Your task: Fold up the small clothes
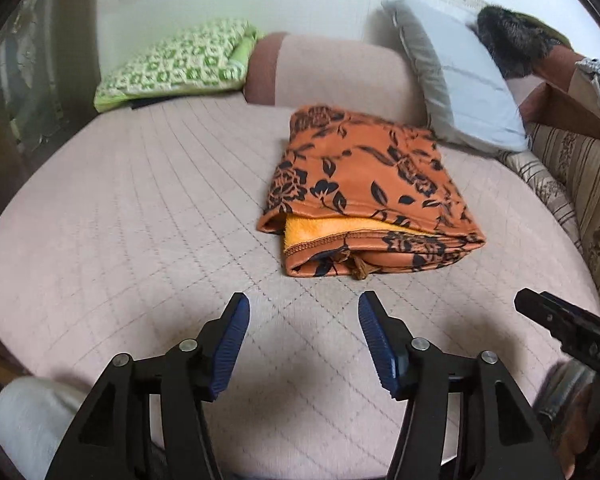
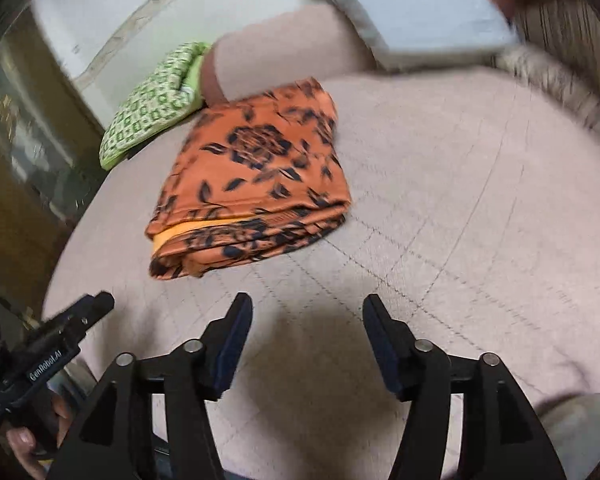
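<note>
An orange garment with a black flower print [image 1: 364,192] lies folded into a thick packet on the pink quilted bed [image 1: 140,208]; its yellow lining shows at the near edge. In the right wrist view the same folded garment [image 2: 252,192] lies left of centre. My left gripper [image 1: 304,308] hangs open above the quilt, short of the garment, with nothing between its blue pads. My right gripper [image 2: 308,306] is open too and holds nothing. Each gripper shows at the edge of the other's view.
A green patterned pillow [image 1: 180,64] lies at the back left and a pale blue pillow [image 1: 460,80] leans at the back right. A striped cover [image 1: 572,184] runs along the right side. A pink bolster [image 1: 332,72] sits behind the garment. A knee [image 1: 32,420] shows low left.
</note>
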The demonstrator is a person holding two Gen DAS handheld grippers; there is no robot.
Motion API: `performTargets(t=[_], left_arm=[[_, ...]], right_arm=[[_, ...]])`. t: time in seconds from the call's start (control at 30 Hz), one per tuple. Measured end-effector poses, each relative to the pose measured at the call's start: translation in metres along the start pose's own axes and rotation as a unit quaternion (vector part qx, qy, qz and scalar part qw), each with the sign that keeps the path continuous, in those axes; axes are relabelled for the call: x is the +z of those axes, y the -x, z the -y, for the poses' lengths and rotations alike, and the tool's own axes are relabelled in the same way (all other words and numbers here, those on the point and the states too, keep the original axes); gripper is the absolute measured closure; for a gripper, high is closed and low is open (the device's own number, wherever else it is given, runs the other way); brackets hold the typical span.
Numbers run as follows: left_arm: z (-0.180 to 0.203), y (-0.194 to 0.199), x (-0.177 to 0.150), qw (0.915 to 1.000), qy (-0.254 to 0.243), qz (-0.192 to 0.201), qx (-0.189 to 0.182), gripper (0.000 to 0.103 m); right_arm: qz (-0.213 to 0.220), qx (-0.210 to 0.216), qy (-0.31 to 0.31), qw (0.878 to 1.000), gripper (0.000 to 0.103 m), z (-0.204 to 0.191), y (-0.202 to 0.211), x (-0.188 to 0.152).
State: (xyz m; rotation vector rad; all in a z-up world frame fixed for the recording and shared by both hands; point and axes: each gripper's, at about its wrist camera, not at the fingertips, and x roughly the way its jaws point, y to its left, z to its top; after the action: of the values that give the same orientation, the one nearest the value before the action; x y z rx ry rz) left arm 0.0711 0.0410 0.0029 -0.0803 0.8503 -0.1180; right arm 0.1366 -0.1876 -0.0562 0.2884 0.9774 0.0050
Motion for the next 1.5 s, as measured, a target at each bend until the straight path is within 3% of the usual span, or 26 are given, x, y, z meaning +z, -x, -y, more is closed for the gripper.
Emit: performTargets(t=[0.13, 0.4, 0.57, 0.73, 0.97, 1.5], left_arm=[[0.001, 0.032, -0.015, 0.9994, 0.003, 0.030, 0.017, 0.038], [-0.003, 0.066, -0.021, 0.9987, 0.007, 0.044, 0.024, 0.038], [-0.008, 0.072, -0.024, 0.9988, 0.000, 0.044, 0.020, 0.038], [-0.009, 0.081, -0.021, 0.9963, -0.022, 0.061, 0.056, 0.036], [-0.015, 0.077, -0.019, 0.9964, -0.020, 0.061, 0.056, 0.032], [-0.014, 0.065, -0.015, 0.9963, -0.044, 0.056, 0.048, 0.029]], right_arm=[[0.045, -0.001, 0.047, 0.998, 0.023, -0.027, 0.036, -0.013], [0.065, -0.003, 0.065, 0.996, 0.021, -0.055, 0.075, -0.026], [0.066, 0.006, 0.040, 0.997, 0.021, -0.051, 0.075, -0.024], [0.056, -0.006, 0.035, 0.998, 0.021, -0.053, 0.070, -0.024], [0.052, 0.008, 0.031, 0.998, 0.021, -0.057, 0.070, -0.021], [0.059, -0.017, 0.031, 0.998, 0.021, -0.051, 0.068, -0.019]])
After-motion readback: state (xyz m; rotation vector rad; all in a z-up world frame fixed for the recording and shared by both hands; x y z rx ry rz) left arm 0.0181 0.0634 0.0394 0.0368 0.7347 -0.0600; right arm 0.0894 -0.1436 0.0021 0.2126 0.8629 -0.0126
